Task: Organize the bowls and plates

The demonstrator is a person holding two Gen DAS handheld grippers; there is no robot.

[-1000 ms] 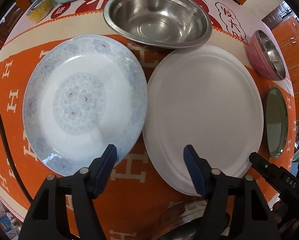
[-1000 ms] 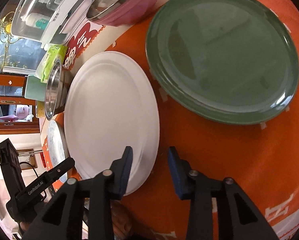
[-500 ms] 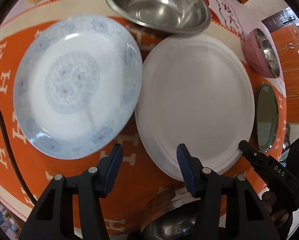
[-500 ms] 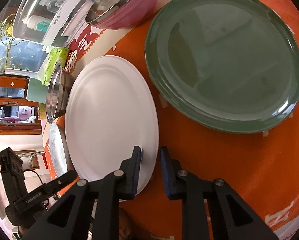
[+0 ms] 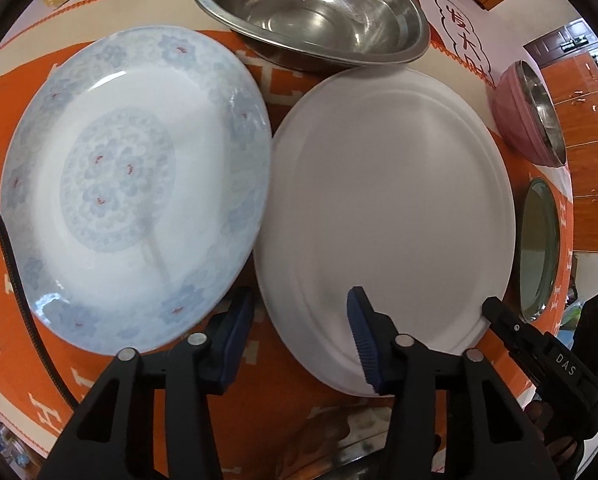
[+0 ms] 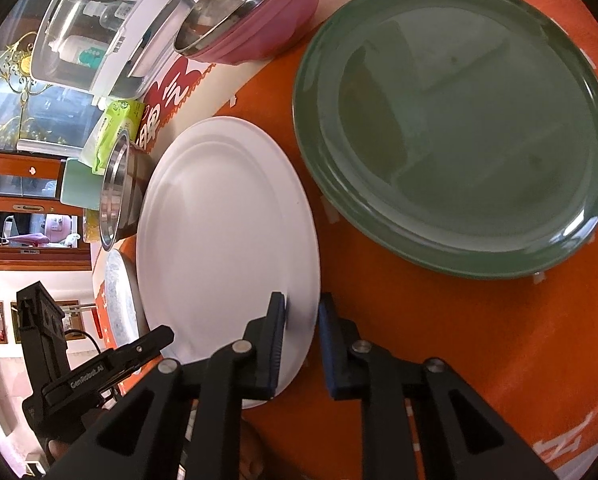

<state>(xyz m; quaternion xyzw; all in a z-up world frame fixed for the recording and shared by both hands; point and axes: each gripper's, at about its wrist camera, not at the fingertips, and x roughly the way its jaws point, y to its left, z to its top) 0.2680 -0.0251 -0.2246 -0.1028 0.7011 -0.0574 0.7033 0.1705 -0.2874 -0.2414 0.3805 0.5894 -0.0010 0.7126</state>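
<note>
Here the right gripper [image 6: 302,312] straddles the near rim of the white plate [image 6: 223,216] lying between the floral plate [image 5: 131,176] and green plate [image 6: 455,120], fingers narrowly spread, so seat deeper before pinching, while the left gripper [image 5: 299,320] hangs wide apart.

Steel bowl [image 5: 311,12]: far rim cut off at 12 o'clock.
Green plate [image 5: 539,244]: a squeezed sliver at 3 o'clock.
Patterned plate [image 6: 117,296]: mostly hidden behind white plate [image 6: 223,236], 9 o'clock.
</note>
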